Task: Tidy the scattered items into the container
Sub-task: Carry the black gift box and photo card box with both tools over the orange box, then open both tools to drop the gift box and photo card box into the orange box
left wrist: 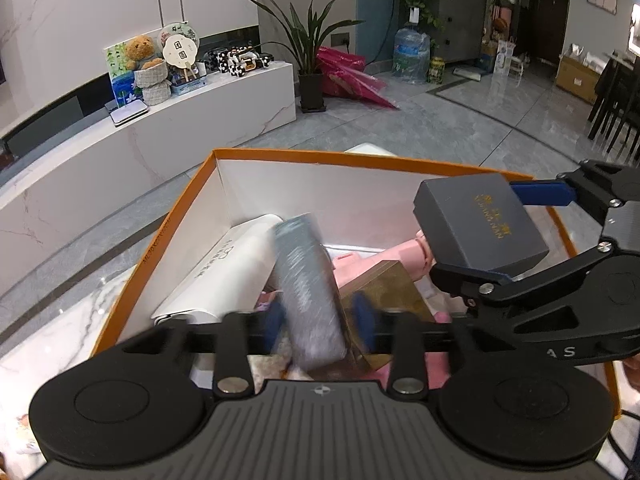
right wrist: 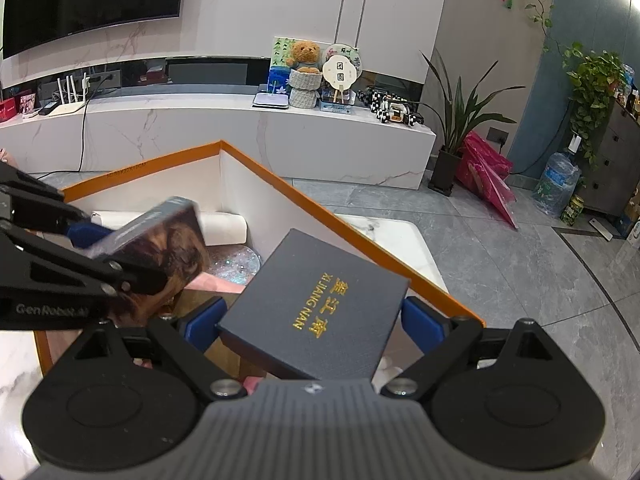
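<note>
Left fingers [left wrist: 320,316] clamp blurred grey box [left wrist: 308,288] | right fingers [right wrist: 312,320] clamp dark box [right wrist: 316,304] | both over orange-rimmed container [left wrist: 320,156]

A brown plush teddy bear [right wrist: 305,54] and round paper fan [right wrist: 339,71] sit on the white marble ledge [right wrist: 200,128]; a potted green plant [right wrist: 456,120] stands beside it.
</note>
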`<state>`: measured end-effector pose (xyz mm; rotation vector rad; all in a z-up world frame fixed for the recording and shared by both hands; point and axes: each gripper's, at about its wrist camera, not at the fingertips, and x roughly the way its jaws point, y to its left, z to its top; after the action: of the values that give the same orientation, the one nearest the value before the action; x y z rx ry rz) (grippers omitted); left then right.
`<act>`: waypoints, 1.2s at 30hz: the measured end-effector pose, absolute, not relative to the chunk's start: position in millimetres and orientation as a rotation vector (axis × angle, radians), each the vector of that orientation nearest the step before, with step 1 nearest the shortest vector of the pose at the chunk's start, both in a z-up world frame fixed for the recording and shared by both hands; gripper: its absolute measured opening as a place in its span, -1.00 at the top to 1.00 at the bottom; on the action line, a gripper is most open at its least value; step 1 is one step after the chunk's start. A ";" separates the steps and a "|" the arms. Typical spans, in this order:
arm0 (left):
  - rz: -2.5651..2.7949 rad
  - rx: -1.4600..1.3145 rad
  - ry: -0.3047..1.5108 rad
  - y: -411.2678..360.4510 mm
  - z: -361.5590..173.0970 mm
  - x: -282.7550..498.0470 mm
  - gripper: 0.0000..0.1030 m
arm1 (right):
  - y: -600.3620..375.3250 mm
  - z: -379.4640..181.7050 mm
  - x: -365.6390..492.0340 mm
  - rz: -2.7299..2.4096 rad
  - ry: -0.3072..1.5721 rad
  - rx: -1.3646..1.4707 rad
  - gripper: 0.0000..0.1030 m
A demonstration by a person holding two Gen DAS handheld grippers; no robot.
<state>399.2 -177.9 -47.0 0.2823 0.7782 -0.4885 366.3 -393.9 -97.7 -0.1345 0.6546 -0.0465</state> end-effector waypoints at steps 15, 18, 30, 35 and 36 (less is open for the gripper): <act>-0.446 0.263 0.702 -168.8 -23.9 390.4 -0.74 | -398.1 -82.8 355.3 -0.037 0.621 -0.091 -0.87; -0.443 0.269 0.686 -170.0 -16.7 388.5 -0.74 | -395.9 -76.8 350.5 -0.039 0.604 -0.090 -0.87; -0.445 0.255 0.648 -166.3 0.8 383.2 -0.75 | -391.9 -65.9 340.5 -0.036 0.585 -0.102 -0.87; -0.445 0.254 0.637 -166.2 4.9 381.1 -0.75 | -393.6 -61.8 338.8 -0.039 0.573 -0.100 -0.87; -0.444 0.253 0.635 -166.0 5.6 381.2 -0.75 | -393.6 -61.0 338.1 -0.039 0.571 -0.101 -0.87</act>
<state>381.2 -166.0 5.6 0.2529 0.6350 -0.4443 338.1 -393.6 -61.0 -0.1009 0.5708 -0.0394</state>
